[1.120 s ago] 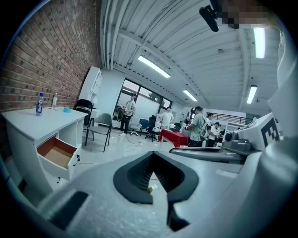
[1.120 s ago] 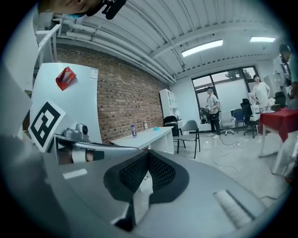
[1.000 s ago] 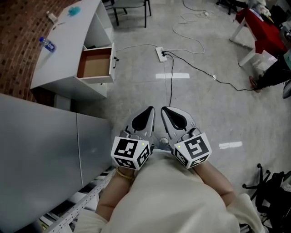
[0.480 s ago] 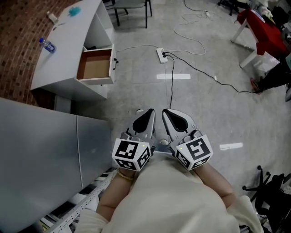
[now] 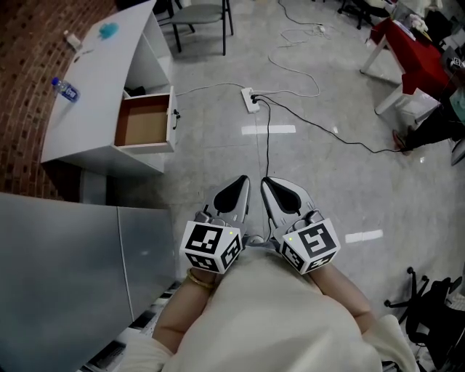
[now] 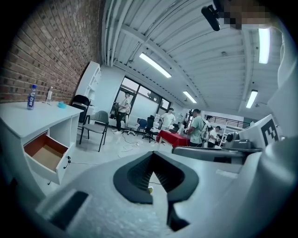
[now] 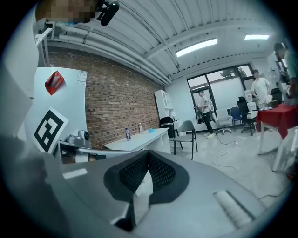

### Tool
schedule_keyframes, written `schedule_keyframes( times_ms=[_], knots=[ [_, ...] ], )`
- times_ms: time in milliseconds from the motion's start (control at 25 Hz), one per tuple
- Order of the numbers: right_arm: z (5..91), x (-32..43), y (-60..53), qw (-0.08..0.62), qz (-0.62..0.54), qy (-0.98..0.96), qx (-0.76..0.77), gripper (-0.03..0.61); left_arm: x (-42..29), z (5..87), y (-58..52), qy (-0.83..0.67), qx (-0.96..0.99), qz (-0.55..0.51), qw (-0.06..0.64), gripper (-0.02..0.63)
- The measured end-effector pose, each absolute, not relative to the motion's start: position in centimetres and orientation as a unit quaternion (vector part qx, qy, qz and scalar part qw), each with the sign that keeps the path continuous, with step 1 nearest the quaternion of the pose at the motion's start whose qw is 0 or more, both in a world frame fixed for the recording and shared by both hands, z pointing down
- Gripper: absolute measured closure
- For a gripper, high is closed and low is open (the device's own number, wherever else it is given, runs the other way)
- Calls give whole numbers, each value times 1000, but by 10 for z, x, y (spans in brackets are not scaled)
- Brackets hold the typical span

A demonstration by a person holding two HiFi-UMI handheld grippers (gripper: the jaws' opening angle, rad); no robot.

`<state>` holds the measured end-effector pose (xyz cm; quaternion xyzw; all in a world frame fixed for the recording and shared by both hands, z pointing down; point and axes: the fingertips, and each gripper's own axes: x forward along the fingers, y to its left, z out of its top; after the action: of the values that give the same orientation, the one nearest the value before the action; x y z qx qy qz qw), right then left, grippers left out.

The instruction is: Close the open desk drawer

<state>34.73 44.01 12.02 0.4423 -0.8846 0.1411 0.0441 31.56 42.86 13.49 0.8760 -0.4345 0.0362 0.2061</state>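
Closing on the white desk [image 5: 91, 87] against the brick wall [image 5: 22, 43] at the left of the head view, we see its open drawer [image 5: 142, 125] sitting a little lower and further left than it did a moment ago; the power strip [image 5: 249, 98] on the floor [image 5: 218, 152] beside it has slid down the view the same way, and more of the chair [image 5: 196, 14] beyond the desk has come into sight. We read that as an approach under way, not yet a closing: the drawer stands pulled out from the desk front, its brown floor bare, well apart from both tools. In the centre, the left gripper [image 5: 240, 187] and the right gripper [image 5: 275, 189] sit side by side close against our body, as before, each with its jaws pressed together on nothing; the left gripper view shows the drawer far off at its left edge. The push on the drawer front, in our judgement, cannot begin until that gap is crossed. At the far right a red-covered table [image 5: 407, 51] stands off our line. Of writing, little can be read: the bottle [image 5: 64, 89] on the desk top wears a blue label too small to make out, the marker cube [image 5: 209, 245] on each gripper shows only a black-and-white square pattern, and a red sticker [image 7: 54, 81] on a white panel [image 7: 70, 100] in the right gripper view is illegible.
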Motion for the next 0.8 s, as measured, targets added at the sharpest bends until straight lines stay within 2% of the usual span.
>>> schedule_keyframes(
  times_ms=[800],
  knots=[
    [127,305,300,50,172,-874,452,576,264,136,288,-433,872,52,221,612]
  ],
)
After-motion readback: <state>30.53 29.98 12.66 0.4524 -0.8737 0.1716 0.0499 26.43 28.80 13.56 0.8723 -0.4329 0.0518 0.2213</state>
